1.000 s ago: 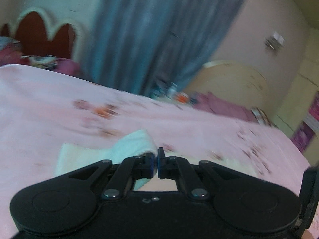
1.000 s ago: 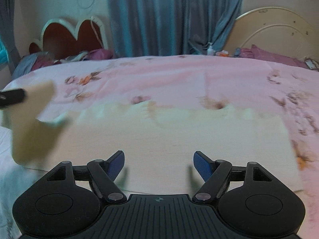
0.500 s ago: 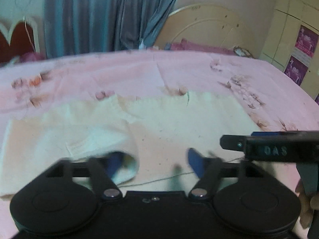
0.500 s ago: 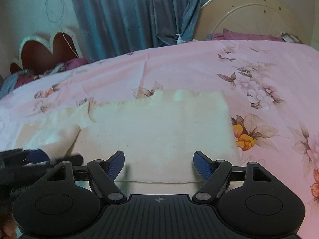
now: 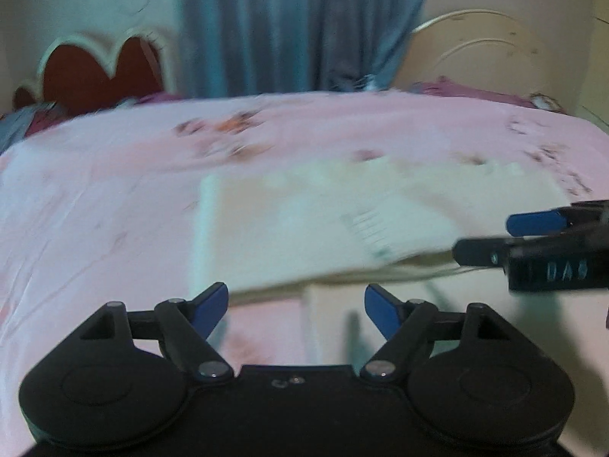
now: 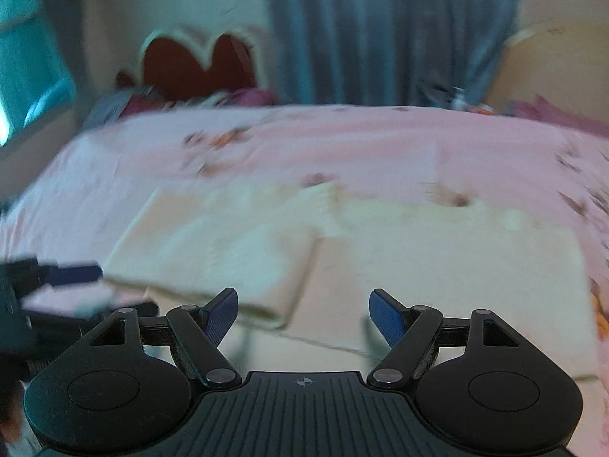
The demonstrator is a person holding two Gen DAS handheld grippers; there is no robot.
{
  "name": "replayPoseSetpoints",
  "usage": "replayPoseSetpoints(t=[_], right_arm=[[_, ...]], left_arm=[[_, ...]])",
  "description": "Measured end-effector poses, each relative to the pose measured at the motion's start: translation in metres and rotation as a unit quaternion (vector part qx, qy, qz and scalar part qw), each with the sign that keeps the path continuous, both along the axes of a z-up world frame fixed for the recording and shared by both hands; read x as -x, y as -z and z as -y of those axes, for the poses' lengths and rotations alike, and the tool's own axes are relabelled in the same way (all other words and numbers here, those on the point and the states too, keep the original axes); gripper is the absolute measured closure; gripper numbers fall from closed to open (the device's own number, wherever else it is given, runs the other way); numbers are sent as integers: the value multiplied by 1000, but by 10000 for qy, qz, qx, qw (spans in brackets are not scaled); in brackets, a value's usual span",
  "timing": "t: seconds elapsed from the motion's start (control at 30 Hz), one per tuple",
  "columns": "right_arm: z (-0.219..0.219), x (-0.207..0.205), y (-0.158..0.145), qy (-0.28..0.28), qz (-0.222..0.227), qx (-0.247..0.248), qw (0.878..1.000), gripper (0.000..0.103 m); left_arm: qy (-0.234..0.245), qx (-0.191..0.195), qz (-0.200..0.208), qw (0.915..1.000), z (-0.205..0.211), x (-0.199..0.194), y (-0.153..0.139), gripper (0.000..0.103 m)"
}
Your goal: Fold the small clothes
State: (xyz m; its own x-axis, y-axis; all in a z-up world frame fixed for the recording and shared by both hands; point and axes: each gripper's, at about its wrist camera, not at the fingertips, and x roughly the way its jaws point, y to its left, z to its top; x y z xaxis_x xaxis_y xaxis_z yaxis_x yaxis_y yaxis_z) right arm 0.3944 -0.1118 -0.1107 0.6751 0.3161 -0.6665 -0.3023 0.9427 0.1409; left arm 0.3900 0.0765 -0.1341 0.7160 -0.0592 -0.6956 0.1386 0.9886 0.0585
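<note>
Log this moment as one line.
stage: folding | cream garment: flat on bed, left part folded over | left hand-held gripper: open, empty | right hand-held gripper: open, empty

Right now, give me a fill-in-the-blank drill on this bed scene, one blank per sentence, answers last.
1. The cream garment lies on a ____ floral bedsheet.
2. The jaws of the right gripper stand ____, with nothing between them.
3. The curtain behind the bed is ____.
4. The left gripper has ____ pads.

Answers: pink; open; blue; blue
</note>
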Motion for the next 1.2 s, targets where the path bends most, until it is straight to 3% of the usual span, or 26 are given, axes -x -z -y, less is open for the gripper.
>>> replayPoseSetpoints(t=[0.13, 0.2, 0.23, 0.27, 0.3, 0.4, 0.43, 0.53, 0.67, 0.83, 1.0, 1.1, 1.2], right_arm=[[-19, -4, 12, -130, 77, 322, 9994, 28], [-20, -7, 11, -117, 122, 147, 9998, 28], [-21, -10, 11, -104, 137, 128, 9998, 38], [-23, -14, 11, -122, 123, 151, 9997, 65], [-25, -19, 12, -113, 67, 152, 9998, 73], [-17, -27, 10, 5, 21, 6, 10000, 79], [-10, -27, 6, 63, 40, -86, 9999, 92], [26, -22, -8, 535, 120, -651, 9964, 93], [81, -16, -12, 1152, -33, -974, 9885, 93], [135, -9, 10, 1690, -723, -1612, 9697, 92], [157, -1, 10, 2111, -646, -1524, 9634, 92], [162, -1, 11, 2174, -659, -1495, 9623, 92], [166, 0, 11, 2192, -713, -1637, 9592, 91]], left_arm=[[-245, 41, -132, 9996, -11, -1, 9, 25], [-353, 104, -169, 9992, -13, -4, 14, 26], [-417, 140, -168, 9989, -14, -5, 16, 26], [-500, 171, -170, 9985, -16, -7, 18, 26], [-553, 197, -180, 9981, -16, -9, 19, 26], [-642, 237, -151, 9975, -16, -15, 21, 26], [-652, 230, -146, 9975, -16, -16, 22, 26], [-681, 283, -108, 9972, -16, -18, 22, 27], [-618, 261, -32, 9977, -12, -19, 23, 32], [-409, 307, 114, 9986, -3, -17, 23, 69], [-409, 337, 310, 9981, -2, -13, 18, 100], [-521, 558, 183, 9969, -13, -17, 17, 99], [-427, 431, 172, 9980, -8, -18, 19, 99]])
